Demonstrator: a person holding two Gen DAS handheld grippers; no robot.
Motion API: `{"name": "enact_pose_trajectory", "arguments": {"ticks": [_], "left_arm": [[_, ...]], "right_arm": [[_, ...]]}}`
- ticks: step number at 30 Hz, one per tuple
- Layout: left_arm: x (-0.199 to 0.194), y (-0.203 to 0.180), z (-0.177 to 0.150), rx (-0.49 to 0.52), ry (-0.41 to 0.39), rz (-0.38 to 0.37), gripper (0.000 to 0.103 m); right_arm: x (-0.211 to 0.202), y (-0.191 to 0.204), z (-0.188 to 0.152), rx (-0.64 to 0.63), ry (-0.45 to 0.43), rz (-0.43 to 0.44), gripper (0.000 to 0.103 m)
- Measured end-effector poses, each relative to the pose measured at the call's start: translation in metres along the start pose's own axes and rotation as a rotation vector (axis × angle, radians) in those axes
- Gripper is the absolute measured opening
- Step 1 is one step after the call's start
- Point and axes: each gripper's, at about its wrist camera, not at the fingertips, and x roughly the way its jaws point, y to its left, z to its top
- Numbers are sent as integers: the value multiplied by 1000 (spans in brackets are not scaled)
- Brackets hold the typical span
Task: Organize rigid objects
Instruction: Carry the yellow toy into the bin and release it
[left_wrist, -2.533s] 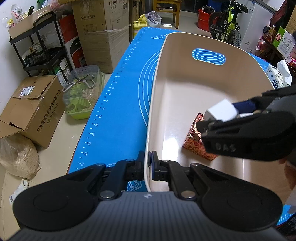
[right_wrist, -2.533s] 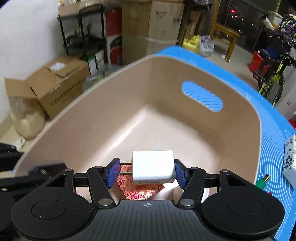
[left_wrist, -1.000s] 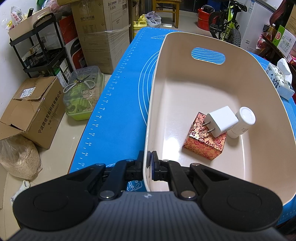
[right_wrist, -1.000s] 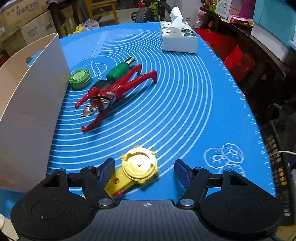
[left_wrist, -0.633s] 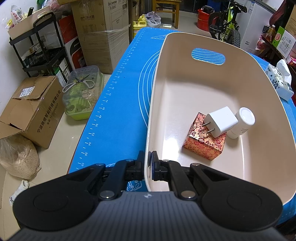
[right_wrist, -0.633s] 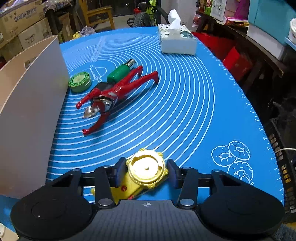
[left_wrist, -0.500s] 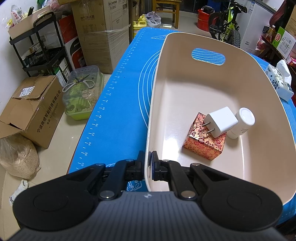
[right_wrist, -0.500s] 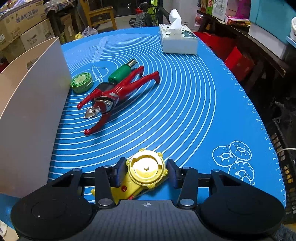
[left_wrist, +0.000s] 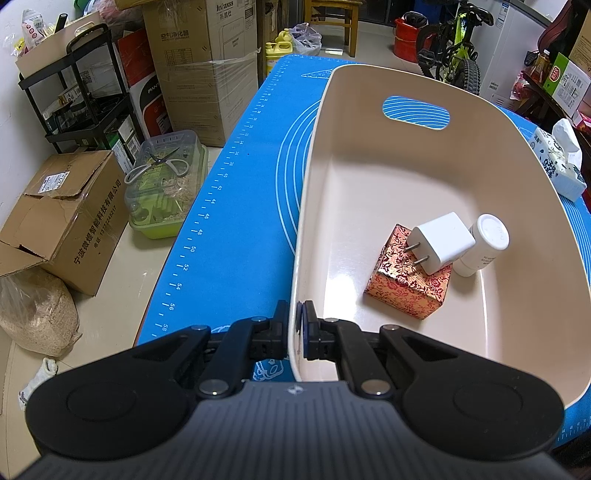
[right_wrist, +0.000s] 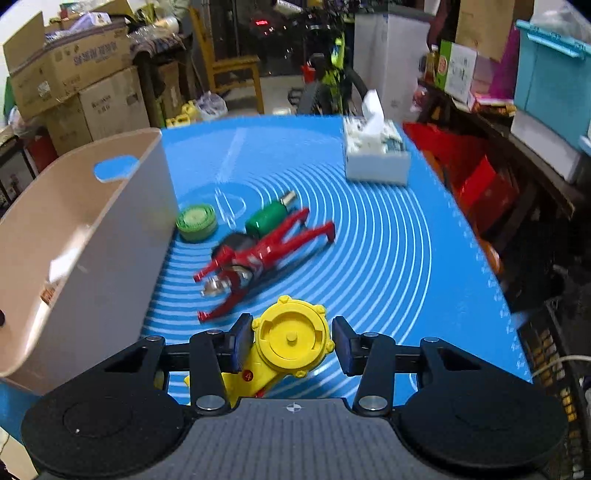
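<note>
My left gripper (left_wrist: 295, 334) is shut on the near rim of the beige bin (left_wrist: 369, 184). Inside the bin lie a red patterned box (left_wrist: 402, 280), a white charger (left_wrist: 441, 242) on top of it and a white bottle (left_wrist: 484, 243). My right gripper (right_wrist: 291, 341) is shut on a yellow toy launcher (right_wrist: 291, 341) and holds it above the blue mat (right_wrist: 388, 258). On the mat lie a red figure (right_wrist: 258, 254), a green cylinder (right_wrist: 267, 219) and a green round tin (right_wrist: 195, 219). The bin (right_wrist: 74, 236) stands to the left of them.
A tissue box (right_wrist: 375, 155) stands at the mat's far right, also in the left wrist view (left_wrist: 559, 166). Cardboard boxes (left_wrist: 59, 218), a green plastic container (left_wrist: 166, 192) and a sack (left_wrist: 37, 314) sit on the floor left of the table. Shelves and crates (right_wrist: 480, 177) line the right side.
My right gripper released the charger into the bin, swung to the mat, closed on the yellow launcher and has lifted it. My left gripper has stayed clamped on the bin rim.
</note>
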Motion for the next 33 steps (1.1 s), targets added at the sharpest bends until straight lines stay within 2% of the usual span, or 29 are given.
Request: {"name": "enact_pose_trajectory", "arguments": {"ticks": [9,13,18,22,26,33], "left_arm": [[0,0,0,0,0,0,9],[1,0,0,-2,1,-1,9],[1,0,0,2,0,-1,9],[1,1,-1,-1,1,-5,9],[1,1,-1,0,0,-5,9],[2,1,-1,-1,1,-6,9]], "right_arm": [[-30,19,61,-50,-145,54,52],[-40,44,94,-104,-208,108,52],[-38,89,118,-175,-243,190,52],[-21,131,125,-233,-199,260,52],[5,167,119,-286,-110,304,52],[45,202,92,-355,47,304,52]]}}
